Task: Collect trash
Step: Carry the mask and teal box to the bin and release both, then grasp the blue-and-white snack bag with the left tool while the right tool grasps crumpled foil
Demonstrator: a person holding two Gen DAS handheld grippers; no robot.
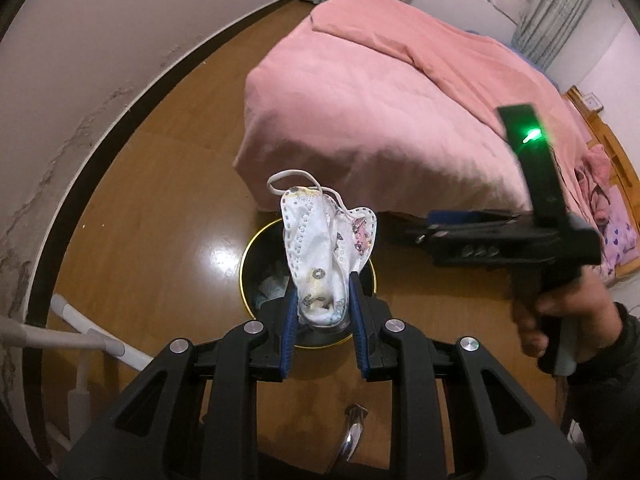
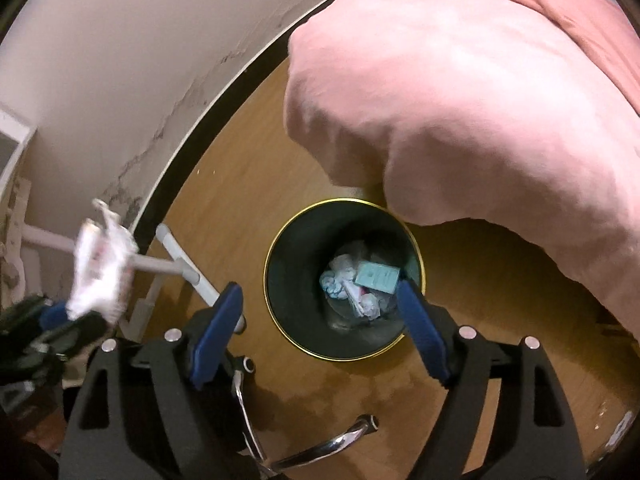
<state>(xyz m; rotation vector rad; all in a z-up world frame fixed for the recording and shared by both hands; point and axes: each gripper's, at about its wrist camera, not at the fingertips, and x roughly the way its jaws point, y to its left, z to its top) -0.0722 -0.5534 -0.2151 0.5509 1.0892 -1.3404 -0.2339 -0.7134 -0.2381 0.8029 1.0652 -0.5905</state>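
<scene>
The left gripper (image 1: 325,300) has its blue jaws pinching the lower end of a crumpled white patterned face mask (image 1: 326,248), which stands up above them with its ear loop curling at the top. Directly below the mask, on the wooden floor (image 1: 160,208), is a round black trash bin (image 2: 280,240) with a gold rim, beside a bed under a pink blanket (image 2: 480,100). The right gripper (image 2: 318,300) hangs over the bin, its jaws spread wide with nothing between them. Crumpled paper and a pale green card (image 2: 376,278) lie inside the bin.
</scene>
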